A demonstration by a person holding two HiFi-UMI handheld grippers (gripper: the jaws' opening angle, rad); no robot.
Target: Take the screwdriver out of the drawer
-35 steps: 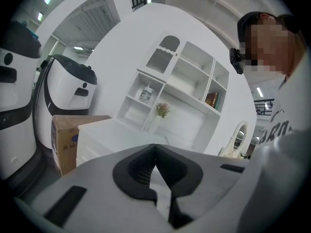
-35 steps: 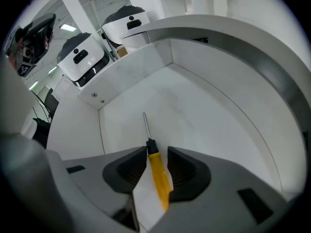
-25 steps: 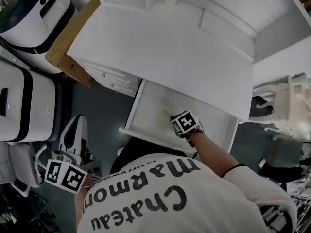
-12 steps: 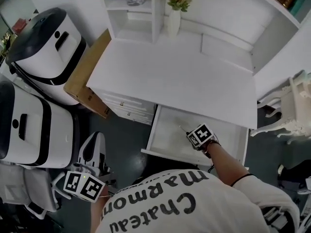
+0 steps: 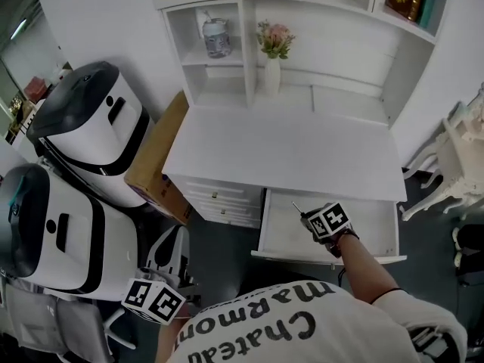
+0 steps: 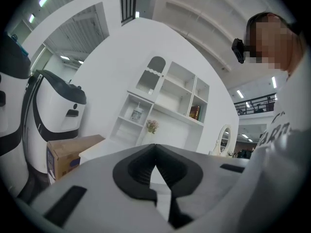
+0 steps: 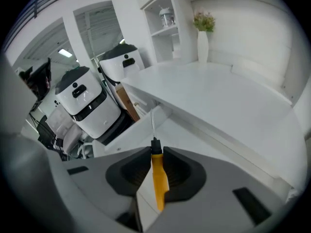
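My right gripper (image 7: 155,166) is shut on a screwdriver (image 7: 158,176) with a yellow handle; its thin metal shaft sticks out past the jaws. In the head view the right gripper (image 5: 311,221) hangs over the open white drawer (image 5: 281,237) under the desk, the screwdriver's shaft (image 5: 298,209) pointing up-left. The drawer's inside looks bare. My left gripper (image 6: 154,164) is shut with nothing between its jaws and points level toward the shelves; in the head view its marker cube (image 5: 153,301) is low at the left, apart from the drawer.
A white desk (image 5: 287,157) carries a shelf unit with a bottle (image 5: 216,38) and a flower vase (image 5: 271,70). Two large white-and-black machines (image 5: 91,131) and a cardboard box (image 5: 155,176) stand left of the desk. A white chair (image 5: 454,161) is at the right.
My right gripper has risen out of the drawer with the screwdriver in it. The left gripper has risen a little. The head camera has tilted up, so the shelves now show.
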